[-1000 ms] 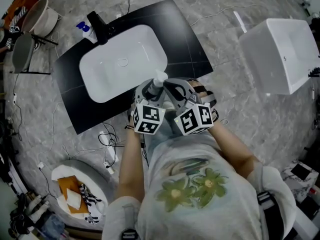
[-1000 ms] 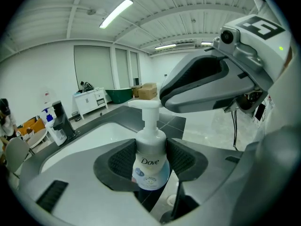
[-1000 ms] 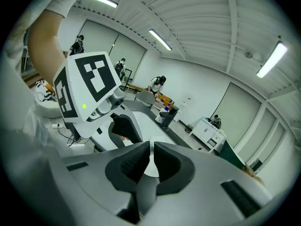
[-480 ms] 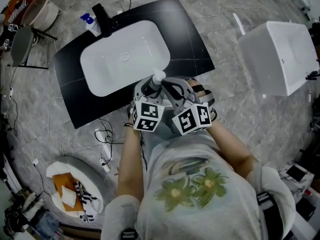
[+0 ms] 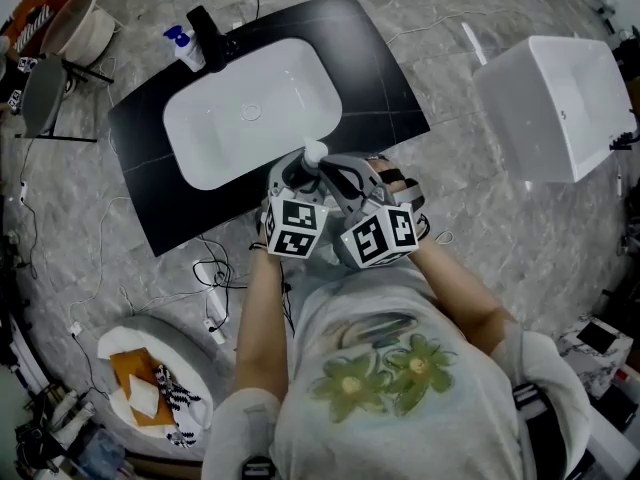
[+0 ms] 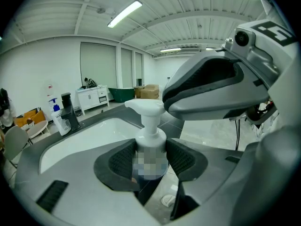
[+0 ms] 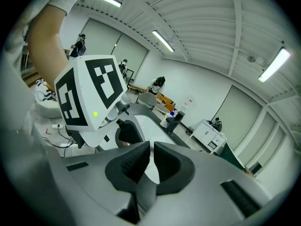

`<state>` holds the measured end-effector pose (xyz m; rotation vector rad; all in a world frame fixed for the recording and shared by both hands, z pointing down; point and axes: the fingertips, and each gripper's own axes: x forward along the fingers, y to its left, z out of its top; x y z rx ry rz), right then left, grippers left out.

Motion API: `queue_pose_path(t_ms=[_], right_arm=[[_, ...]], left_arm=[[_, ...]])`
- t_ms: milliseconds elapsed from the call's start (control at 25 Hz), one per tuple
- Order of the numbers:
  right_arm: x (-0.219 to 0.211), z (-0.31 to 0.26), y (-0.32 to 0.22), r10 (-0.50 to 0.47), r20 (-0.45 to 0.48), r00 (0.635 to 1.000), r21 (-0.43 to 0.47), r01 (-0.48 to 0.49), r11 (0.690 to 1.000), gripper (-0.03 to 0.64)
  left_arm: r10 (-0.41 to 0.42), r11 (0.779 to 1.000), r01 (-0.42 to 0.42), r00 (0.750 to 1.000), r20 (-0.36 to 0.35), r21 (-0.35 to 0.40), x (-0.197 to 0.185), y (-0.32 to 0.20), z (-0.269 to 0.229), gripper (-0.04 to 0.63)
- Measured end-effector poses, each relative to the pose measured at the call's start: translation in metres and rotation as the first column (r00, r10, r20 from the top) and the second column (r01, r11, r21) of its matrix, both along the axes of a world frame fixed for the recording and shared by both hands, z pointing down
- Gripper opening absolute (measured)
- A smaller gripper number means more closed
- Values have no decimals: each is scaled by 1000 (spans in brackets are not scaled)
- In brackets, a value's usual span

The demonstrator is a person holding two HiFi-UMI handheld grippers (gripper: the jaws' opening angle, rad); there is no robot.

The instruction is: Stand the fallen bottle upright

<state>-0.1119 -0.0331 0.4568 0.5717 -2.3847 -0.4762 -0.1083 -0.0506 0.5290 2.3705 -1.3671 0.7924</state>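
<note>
Two jaws of my left gripper press on the pump bottle, one of the pads on each side of its body. The bottle stands upright between them with its white pump head on top. My right gripper has its jaws drawn almost together with nothing between them, and it sits just beside the left one. In the head view the bottle is over the front edge of the black counter, near the white sink. I judge the uprighting itself done. What is left is to set the base down on a surface and let go. The bottle's base is hidden below my pads, and the marker cubes cover its body from above. So I cannot tell whether it rests on the counter or hangs above it.
</note>
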Motion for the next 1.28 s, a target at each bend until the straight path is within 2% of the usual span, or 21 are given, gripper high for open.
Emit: queue_pose_path(t_ms=[600,960,1160,1280], right_arm=[[-5,-4,9,53,39,998,-104,-49,993,54],[-3,-13,7,115,121,986,-196,-90,976,55],[2,-28,12,170,212,962,-263,-112,958,54],[6,-34,20,217,266,939,-328,-123,937,51]], left_arm=[[32,999,-31,999,34,-29,-4,10,-2,222],[20,998,-16,998,58,-58,-13,19,-6,221],[-49,999,49,999,-6,-21,-24,31,-28,195],[-86,996,87,995,-50,19,-28,38,-47,164]])
